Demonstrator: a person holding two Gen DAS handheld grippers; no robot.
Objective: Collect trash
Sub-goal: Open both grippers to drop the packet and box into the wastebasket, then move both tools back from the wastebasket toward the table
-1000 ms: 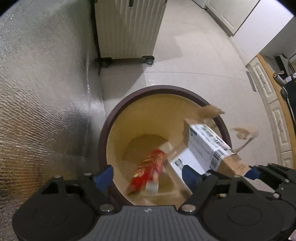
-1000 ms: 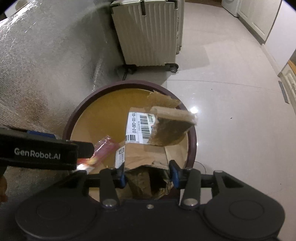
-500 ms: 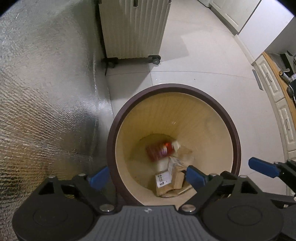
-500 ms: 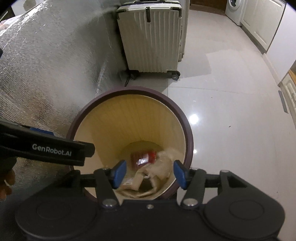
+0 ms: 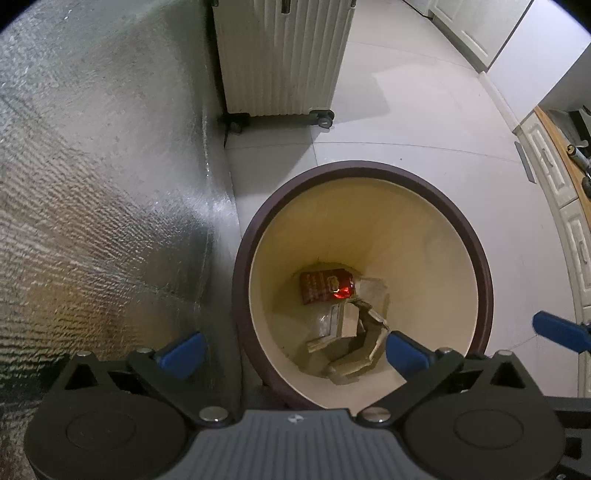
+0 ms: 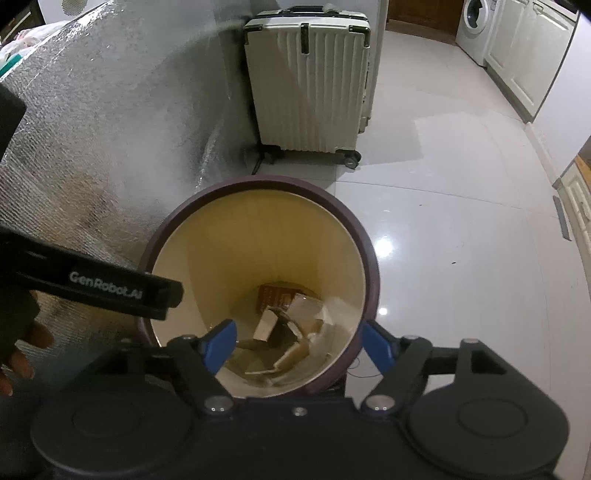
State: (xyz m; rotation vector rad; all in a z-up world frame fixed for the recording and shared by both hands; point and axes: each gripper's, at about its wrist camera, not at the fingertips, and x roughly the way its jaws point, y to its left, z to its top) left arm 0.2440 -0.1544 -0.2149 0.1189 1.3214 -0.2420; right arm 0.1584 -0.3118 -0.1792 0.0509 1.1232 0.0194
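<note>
A round trash bin (image 5: 476, 258) (image 6: 354, 229) with a dark rim and cream inside stands on the floor below both grippers. At its bottom lie a red packet (image 5: 325, 286) (image 6: 275, 295) and a torn cardboard box (image 5: 354, 332) (image 6: 291, 332). My left gripper (image 5: 293, 356) hangs over the bin's near left rim, jaws opening wide, nothing between them. My right gripper (image 6: 301, 341) hovers over the bin's near edge, jaws opening too, empty. The left gripper's body (image 6: 110, 291) crosses the right wrist view at the left, with a hand (image 6: 22, 347) behind it.
A cream ribbed suitcase (image 5: 280, 55) (image 6: 310, 85) on wheels stands beyond the bin. A silver foil-covered surface (image 5: 92, 166) (image 6: 110, 129) rises on the left. White cabinets (image 5: 554, 177) line the right side, and a washing machine (image 6: 476, 26) sits far back.
The red packet and the cardboard box dropped out of the grippers and fell to the bottom of the bin. Both pairs of jaws have widened, and the right gripper rose a little.
</note>
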